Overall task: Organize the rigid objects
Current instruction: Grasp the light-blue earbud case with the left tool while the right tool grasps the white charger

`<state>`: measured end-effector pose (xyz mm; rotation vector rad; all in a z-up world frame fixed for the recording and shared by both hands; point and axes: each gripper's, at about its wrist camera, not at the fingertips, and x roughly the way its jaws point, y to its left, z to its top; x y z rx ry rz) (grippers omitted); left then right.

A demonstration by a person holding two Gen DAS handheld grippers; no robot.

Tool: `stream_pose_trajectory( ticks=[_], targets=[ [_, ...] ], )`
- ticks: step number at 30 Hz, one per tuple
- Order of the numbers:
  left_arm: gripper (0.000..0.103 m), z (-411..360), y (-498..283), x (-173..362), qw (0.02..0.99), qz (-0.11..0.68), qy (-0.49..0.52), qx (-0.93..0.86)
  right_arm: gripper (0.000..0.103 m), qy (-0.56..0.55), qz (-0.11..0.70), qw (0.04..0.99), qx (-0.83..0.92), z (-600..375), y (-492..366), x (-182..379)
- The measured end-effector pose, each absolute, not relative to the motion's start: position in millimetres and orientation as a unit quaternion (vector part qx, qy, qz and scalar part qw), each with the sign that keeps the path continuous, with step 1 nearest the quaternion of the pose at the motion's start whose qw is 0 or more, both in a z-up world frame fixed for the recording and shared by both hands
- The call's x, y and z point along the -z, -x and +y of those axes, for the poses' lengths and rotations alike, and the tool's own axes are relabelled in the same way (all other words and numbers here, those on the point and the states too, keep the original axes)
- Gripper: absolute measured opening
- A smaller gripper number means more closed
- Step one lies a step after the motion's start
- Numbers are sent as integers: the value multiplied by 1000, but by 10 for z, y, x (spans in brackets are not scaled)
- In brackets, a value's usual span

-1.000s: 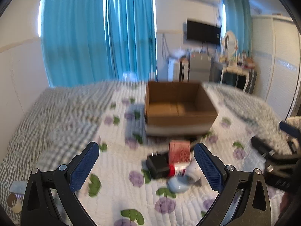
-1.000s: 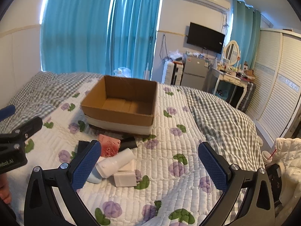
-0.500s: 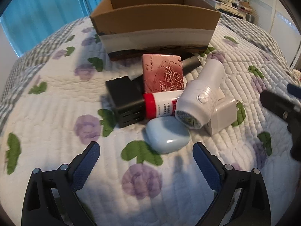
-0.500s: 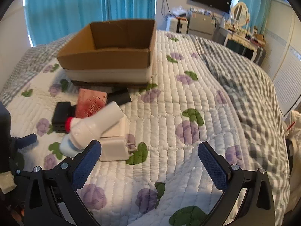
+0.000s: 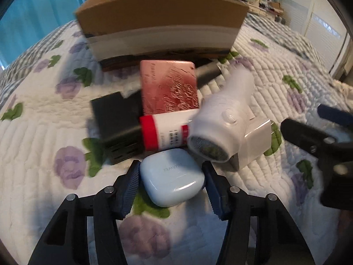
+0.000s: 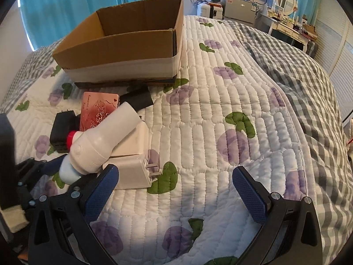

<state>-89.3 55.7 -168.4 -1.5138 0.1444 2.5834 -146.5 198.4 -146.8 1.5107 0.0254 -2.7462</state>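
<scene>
A pile lies on the quilt in front of an open cardboard box (image 5: 161, 19) (image 6: 123, 53). My left gripper (image 5: 171, 186) has closed on the pale blue earbud case (image 5: 172, 181), a pad on each side. Behind it lie a red-capped white tube (image 5: 167, 132), a pink rose-embossed box (image 5: 168, 88) (image 6: 97, 110), a black adapter (image 5: 114, 121) (image 6: 61, 130), a white lint shaver (image 5: 222, 119) (image 6: 103, 139) and a white charger (image 5: 256, 145) (image 6: 132, 172). My right gripper (image 6: 176, 187) is open and empty, its left pad just beside the charger.
A black cylinder (image 6: 136, 99) lies between the pile and the box. The bed's flowered quilt (image 6: 220, 110) stretches right to a grey checked blanket (image 6: 308, 77). Curtains, a dresser and wardrobes stand beyond the bed.
My left gripper moved down and forward and closed its fingers around the blue case. My right gripper dropped lower and closer to the charger, still open.
</scene>
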Motion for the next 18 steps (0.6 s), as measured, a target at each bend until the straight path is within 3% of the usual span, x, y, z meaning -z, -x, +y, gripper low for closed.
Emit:
stream_pose_trajectory(
  ticks=[10, 16, 18],
  targets=[
    [57, 132, 917, 1387, 15, 29, 460, -887, 103, -506, 68, 31, 859, 1552, 1511, 1629],
    [57, 76, 921, 1437, 29, 15, 463, -886, 86, -528, 73, 23, 846, 1369, 1580, 1814],
    [57, 86, 920, 1439, 33, 13, 463, -886, 68, -537, 67, 18, 841, 1349, 1626, 1882]
  ],
)
